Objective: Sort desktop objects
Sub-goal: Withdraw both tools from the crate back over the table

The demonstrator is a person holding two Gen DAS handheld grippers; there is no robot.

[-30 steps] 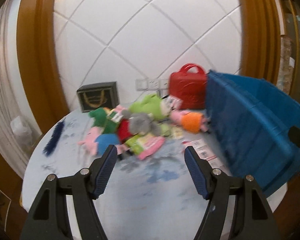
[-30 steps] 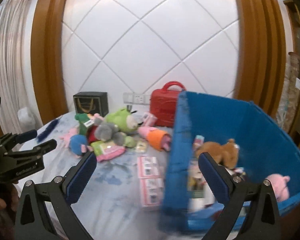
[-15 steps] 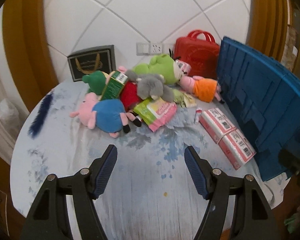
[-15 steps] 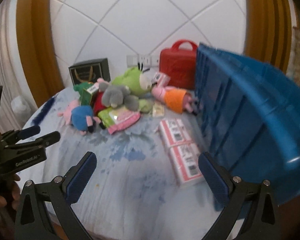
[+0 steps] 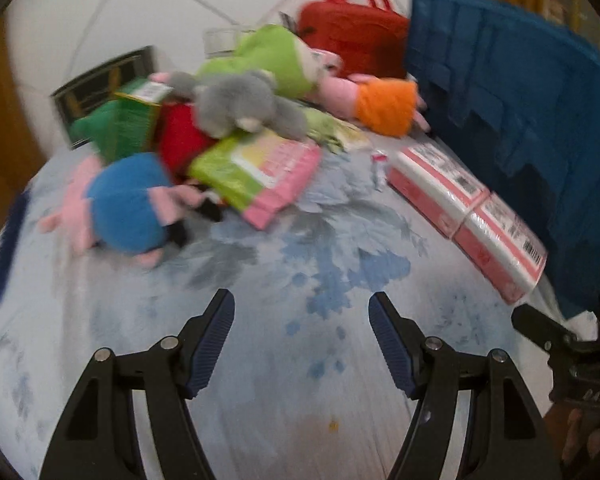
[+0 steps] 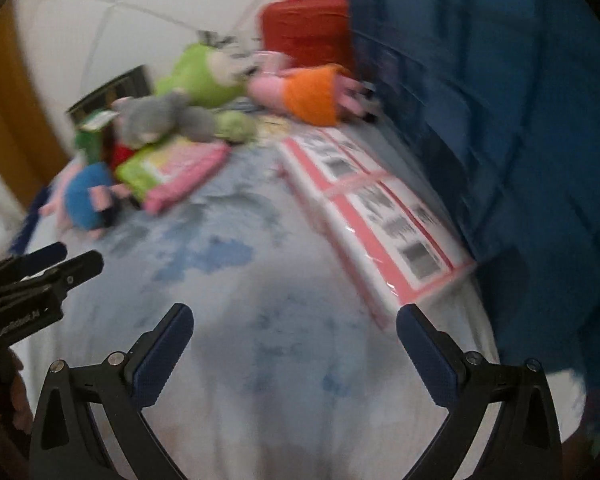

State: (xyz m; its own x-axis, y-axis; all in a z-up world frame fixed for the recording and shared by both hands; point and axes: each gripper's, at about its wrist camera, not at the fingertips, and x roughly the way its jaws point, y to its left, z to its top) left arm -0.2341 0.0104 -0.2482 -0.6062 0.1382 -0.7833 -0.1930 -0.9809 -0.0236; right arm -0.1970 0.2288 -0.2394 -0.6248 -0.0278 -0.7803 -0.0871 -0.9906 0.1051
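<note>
The round table has a pale cloth with blue flowers on it. At the table's right edge stands a big blue crate, and it is the biggest thing here. Behind the toys, at the far edge, sits a red bag with a handle, touching the crate's far corner. Further left along the far edge stands a black gift bag.

Two pink and white boxes lie end to end along the foot of the crate, just beside it.

The soft toys are heaped in a pile toward the far side of the table, left of the crate. A green plush lies at the back. A pig plush in an orange dress lies next to the crate. A grey plush rests on top of the pile, partly on a green and pink packet. A pig plush in a blue shirt lies nearest the left edge (it is blurry). A green box stands behind it.

The left gripper hangs over the bare near part of the table, its fingers spread apart with nothing between them. The right gripper is the same, spread wide and empty, near the closest pink box.
</note>
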